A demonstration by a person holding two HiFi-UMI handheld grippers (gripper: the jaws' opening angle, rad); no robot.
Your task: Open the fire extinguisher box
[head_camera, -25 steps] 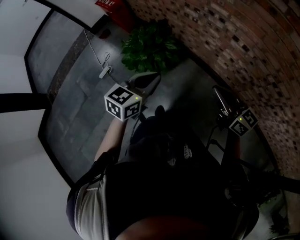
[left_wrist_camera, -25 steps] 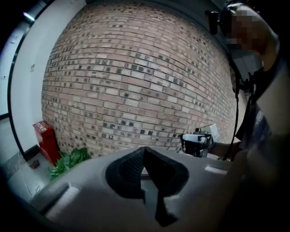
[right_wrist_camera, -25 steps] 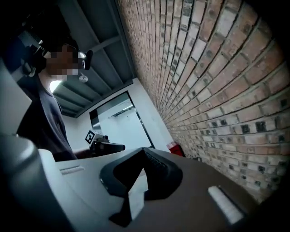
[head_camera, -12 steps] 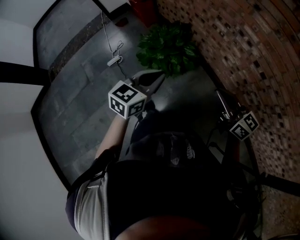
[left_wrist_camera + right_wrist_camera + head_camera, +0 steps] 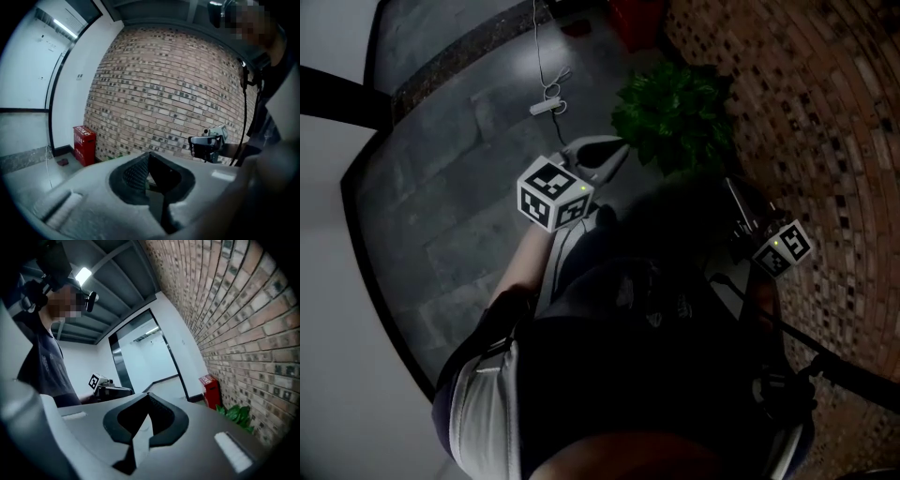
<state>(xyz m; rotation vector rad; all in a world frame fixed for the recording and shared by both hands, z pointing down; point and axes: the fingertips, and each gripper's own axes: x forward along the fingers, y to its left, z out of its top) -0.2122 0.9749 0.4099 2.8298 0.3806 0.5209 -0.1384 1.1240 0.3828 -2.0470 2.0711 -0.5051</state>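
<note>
Nearest, the person's dark torso (image 5: 628,375) fills the lower head view, hides the floor beneath it and leaves both arms largely in shadow. The left tool (image 5: 611,153) projects ahead of its marker cube (image 5: 555,194); the left gripper view shows its jaws pressed together with nothing between them. The right tool (image 5: 739,208), dim against the wall, is hard to make out from above; the right gripper view shows its jaws likewise closed tip to tip and empty. Both hang in the air, well apart from the target. Beyond them a thin cable (image 5: 546,75) lies on the grey tiled floor (image 5: 450,197), ending in a pale object too small to identify. A green plant (image 5: 675,112) stands at the foot of the brick wall (image 5: 825,141). Farthest, the red fire extinguisher box (image 5: 636,14) stands on the floor against that wall, beyond the plant. The top edge of the head view cuts it off, and it is too small elsewhere to show its door clearly.
</note>
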